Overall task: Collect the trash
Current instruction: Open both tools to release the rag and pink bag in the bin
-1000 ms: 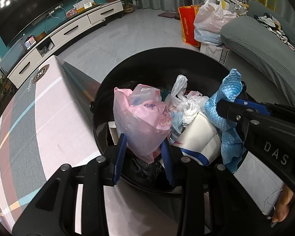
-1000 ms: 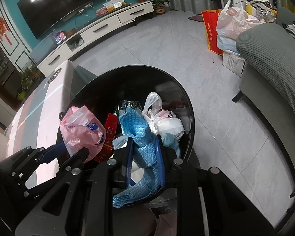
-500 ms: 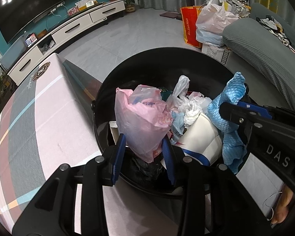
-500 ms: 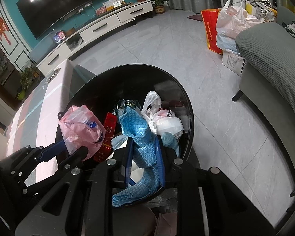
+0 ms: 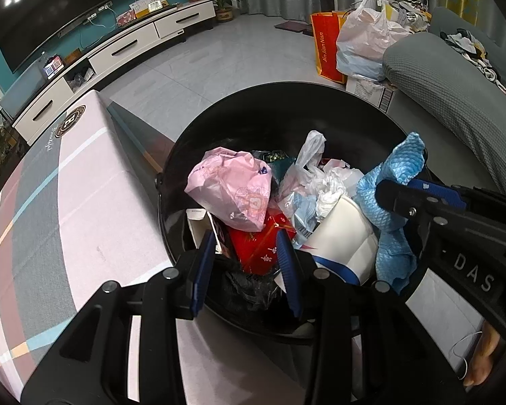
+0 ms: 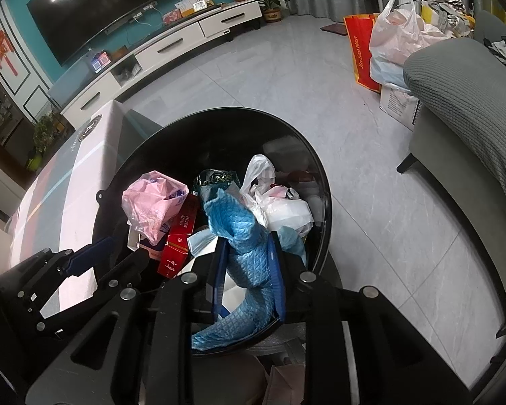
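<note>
A black round trash bin [image 5: 239, 108] [image 6: 307, 155] holds several pieces of trash. A pink plastic bag [image 5: 232, 189] [image 6: 151, 206] lies on top of the pile, free of my left gripper [image 5: 248, 253], which is open just above the bin's near rim. A red box [image 5: 263, 246] [image 6: 180, 239] lies under the bag. My right gripper [image 6: 248, 260] is shut on a blue quilted cloth [image 6: 243, 236] [image 5: 388, 209] and holds it over the bin. A white cup [image 5: 340, 239] and white bags [image 6: 280, 209] fill the rest.
A pink and grey patterned table [image 5: 50, 219] lies to the left of the bin. A grey sofa [image 5: 455, 101] is on the right. Full bags [image 5: 364, 40] and a red bag stand on the floor behind. A white TV cabinet [image 6: 172, 47] runs along the far wall.
My left gripper has opened and let go of the pink bag, which has dropped onto the pile in the bin. The right gripper still holds the blue cloth in place.
</note>
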